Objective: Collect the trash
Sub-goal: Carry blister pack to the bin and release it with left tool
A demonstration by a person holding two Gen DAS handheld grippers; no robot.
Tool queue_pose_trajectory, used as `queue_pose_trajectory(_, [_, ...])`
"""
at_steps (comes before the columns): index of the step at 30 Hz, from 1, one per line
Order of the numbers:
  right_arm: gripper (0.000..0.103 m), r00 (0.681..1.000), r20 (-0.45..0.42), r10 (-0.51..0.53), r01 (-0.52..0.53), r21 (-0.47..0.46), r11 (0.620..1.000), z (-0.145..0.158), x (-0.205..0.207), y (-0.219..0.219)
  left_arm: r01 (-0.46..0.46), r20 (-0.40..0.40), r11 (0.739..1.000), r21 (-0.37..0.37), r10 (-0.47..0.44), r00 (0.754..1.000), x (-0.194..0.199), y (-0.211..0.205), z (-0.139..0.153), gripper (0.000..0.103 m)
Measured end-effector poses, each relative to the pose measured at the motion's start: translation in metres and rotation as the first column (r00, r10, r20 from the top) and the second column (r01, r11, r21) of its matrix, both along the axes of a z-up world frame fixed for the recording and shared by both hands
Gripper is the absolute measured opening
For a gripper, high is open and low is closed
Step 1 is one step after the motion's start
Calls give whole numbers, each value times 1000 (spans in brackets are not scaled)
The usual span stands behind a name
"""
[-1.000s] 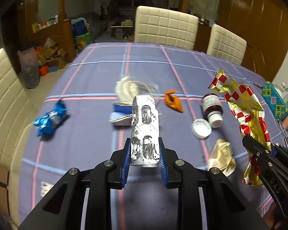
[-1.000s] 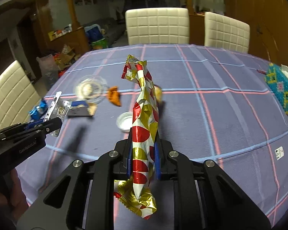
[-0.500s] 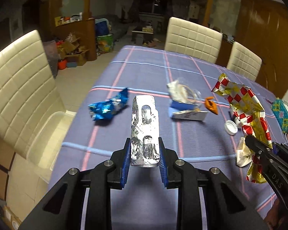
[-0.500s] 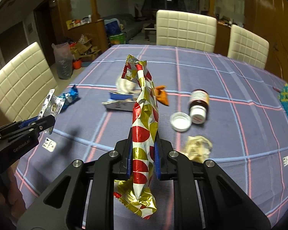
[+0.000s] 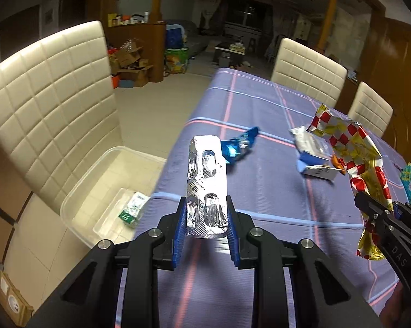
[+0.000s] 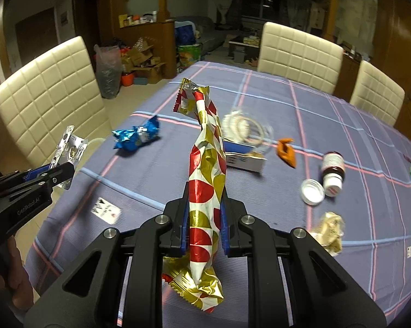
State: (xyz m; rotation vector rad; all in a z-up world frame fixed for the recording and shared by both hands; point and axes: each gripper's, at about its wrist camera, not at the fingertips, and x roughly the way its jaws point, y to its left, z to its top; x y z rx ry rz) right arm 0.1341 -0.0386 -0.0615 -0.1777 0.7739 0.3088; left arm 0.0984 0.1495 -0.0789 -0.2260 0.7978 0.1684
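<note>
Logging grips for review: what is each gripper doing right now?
Left gripper: shut on the blister pack.
Right gripper: shut on the snack wrapper.

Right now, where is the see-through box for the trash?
In the left wrist view, the clear plastic bin sits on the cream chair, left of the table.

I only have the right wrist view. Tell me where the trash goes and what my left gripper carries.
Observer: A clear plastic bin sits on the chair seat at the table's edge; your view lacks it.
Operator: Report what's inside.
Observer: One green-and-white packet lies in it.
Operator: Now the left gripper.
Observer: The left gripper is clamped on an upright silver blister pack, its cavities facing the camera, above the table edge beside the bin.
</note>
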Motion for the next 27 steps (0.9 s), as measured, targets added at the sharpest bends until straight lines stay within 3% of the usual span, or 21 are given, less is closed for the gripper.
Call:
queue_pose_trajectory(13, [19,994,-13,111,-112,-63,992,-5,-4,72,-127,-14,992,-12,127,992,-17,70,-16,26])
queue_pose_trajectory(27, [19,987,-69,145,-150,-63,987,-23,19,110,-178,-62,984,8,178,982,5,120,-39,26])
